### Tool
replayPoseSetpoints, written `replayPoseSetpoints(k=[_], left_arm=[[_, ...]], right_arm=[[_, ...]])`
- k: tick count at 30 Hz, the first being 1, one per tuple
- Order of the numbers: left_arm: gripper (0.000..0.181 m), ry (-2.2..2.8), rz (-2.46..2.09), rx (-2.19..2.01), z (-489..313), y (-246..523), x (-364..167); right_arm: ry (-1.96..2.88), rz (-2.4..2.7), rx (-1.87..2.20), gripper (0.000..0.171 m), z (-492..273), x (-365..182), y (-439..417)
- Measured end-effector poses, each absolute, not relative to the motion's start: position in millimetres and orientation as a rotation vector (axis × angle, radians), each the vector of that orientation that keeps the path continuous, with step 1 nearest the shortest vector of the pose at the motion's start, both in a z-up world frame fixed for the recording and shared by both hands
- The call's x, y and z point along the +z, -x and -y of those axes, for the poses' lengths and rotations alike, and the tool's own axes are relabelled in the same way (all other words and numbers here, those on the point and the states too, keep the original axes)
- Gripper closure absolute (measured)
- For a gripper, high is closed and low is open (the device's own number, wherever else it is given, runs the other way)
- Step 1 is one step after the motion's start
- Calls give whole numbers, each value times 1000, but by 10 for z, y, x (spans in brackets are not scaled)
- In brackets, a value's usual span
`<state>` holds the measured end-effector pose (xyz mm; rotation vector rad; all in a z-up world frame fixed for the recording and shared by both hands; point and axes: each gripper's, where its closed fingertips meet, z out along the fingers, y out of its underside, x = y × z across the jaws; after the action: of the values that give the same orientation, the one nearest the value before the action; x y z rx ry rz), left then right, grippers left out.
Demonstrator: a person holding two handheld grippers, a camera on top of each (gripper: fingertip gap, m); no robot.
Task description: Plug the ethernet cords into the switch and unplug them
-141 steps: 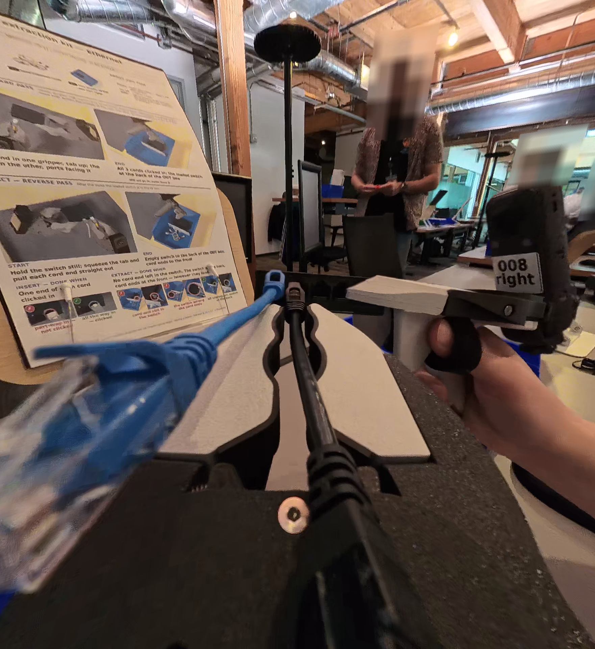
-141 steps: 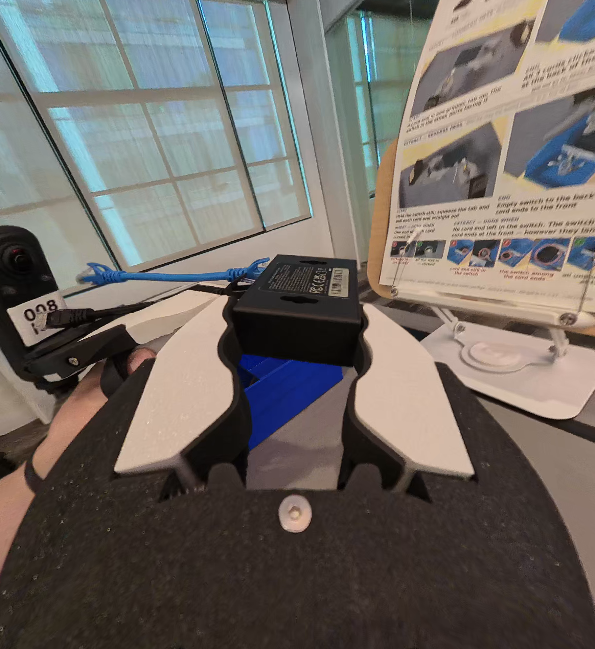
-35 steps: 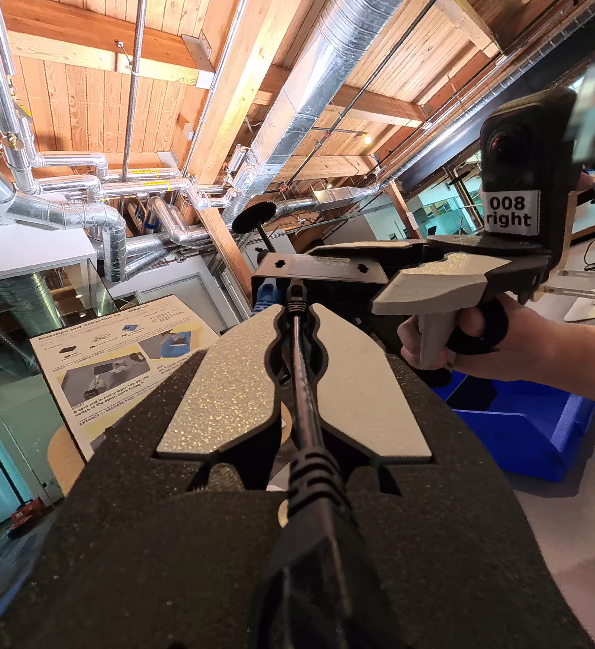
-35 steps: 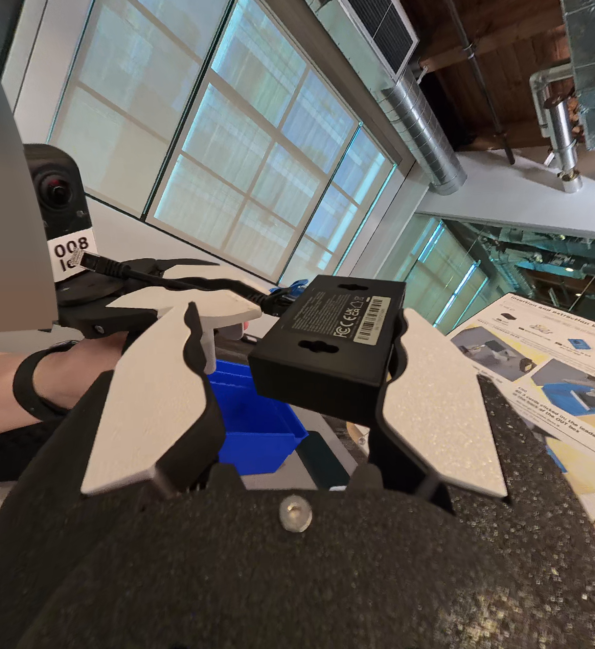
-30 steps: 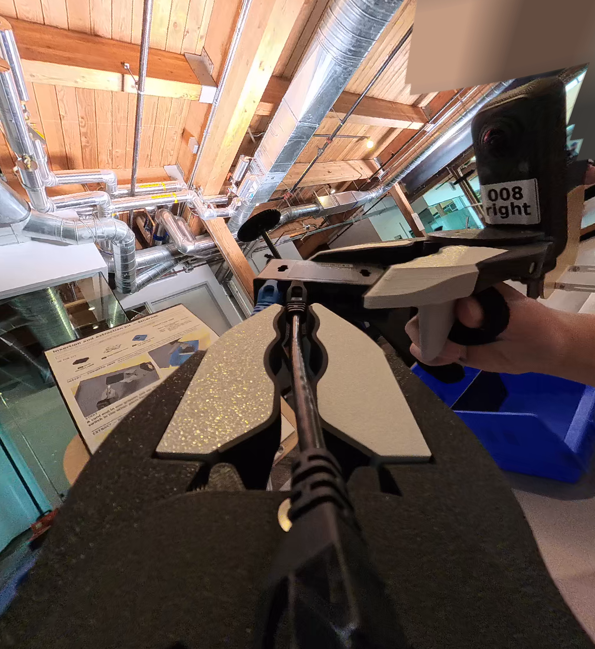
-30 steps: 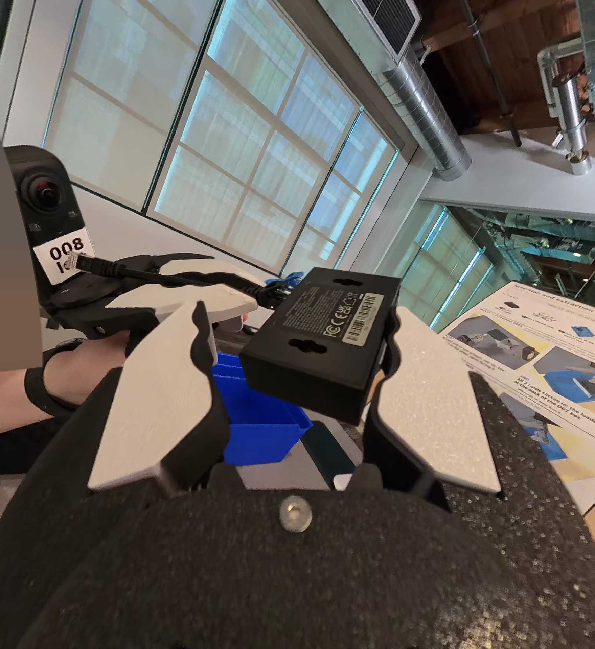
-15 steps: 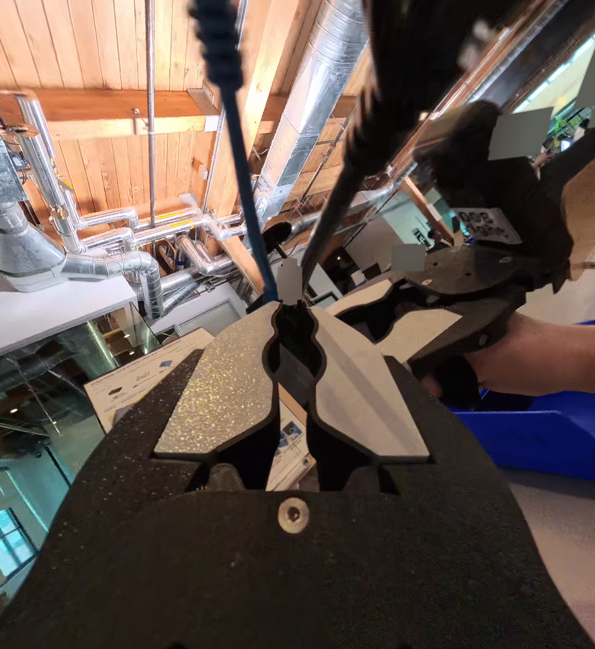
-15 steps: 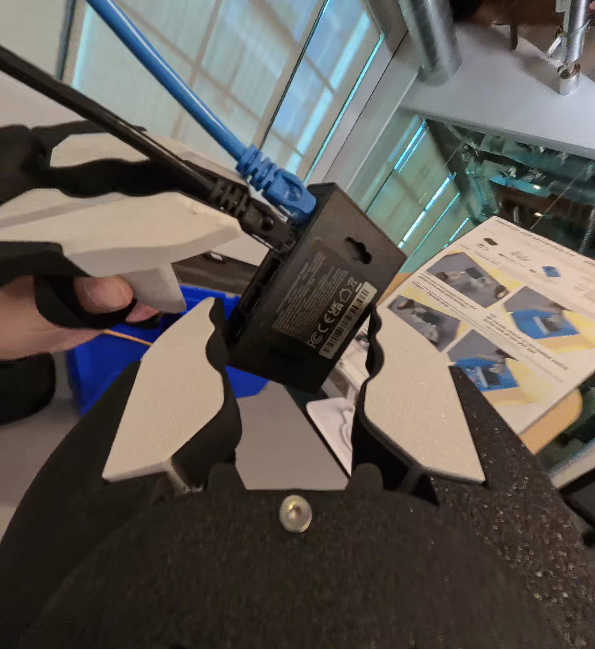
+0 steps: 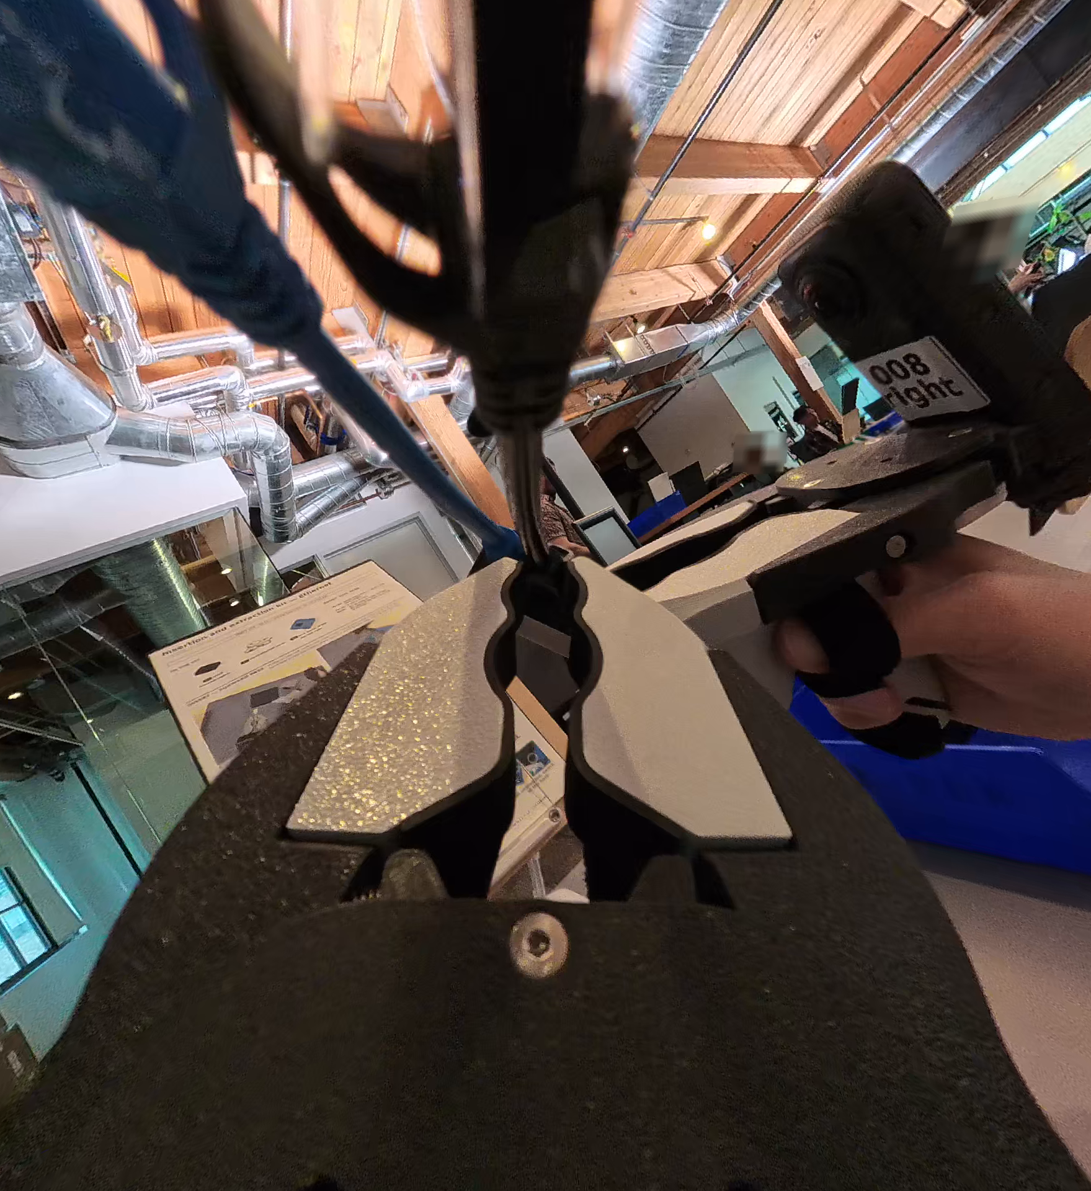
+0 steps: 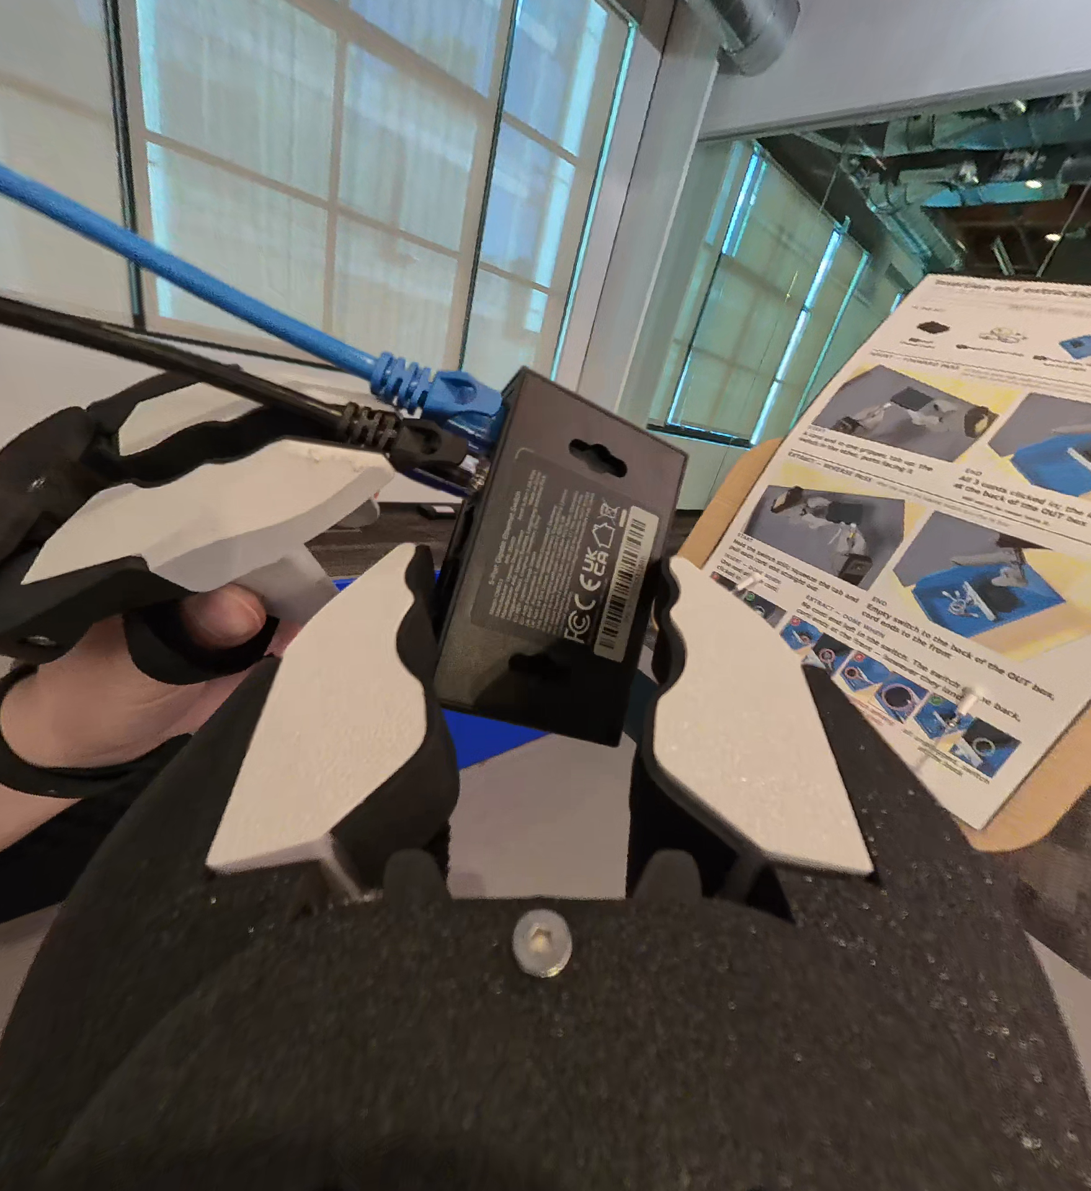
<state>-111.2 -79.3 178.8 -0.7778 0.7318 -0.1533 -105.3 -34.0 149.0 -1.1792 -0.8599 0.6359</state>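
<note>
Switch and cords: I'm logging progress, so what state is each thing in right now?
Switch: held tilted in the right gripper, label side to the camera.
Blue cord: plugged into the switch.
Black cord: plug at a switch port; full seating unclear.
Left gripper: nearly shut around the black plug.
Bin: contents hidden.

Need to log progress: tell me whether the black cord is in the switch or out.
In, apparently: the black cord's plug meets the switch port face beside the blue cord's. Whether it clicked: cannot tell.
</note>
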Motion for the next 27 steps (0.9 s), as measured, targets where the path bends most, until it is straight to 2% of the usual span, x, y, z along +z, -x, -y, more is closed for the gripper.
replayPoseSetpoints(k=[16,27], left_arm=[[171,837,-804,-91,602,1044,1612],[171,909,-895,43,429,956,1396]], right_arm=[[1466,998,143,109,136,1402,820],[1764,1052,188,109,-35,1080,782]])
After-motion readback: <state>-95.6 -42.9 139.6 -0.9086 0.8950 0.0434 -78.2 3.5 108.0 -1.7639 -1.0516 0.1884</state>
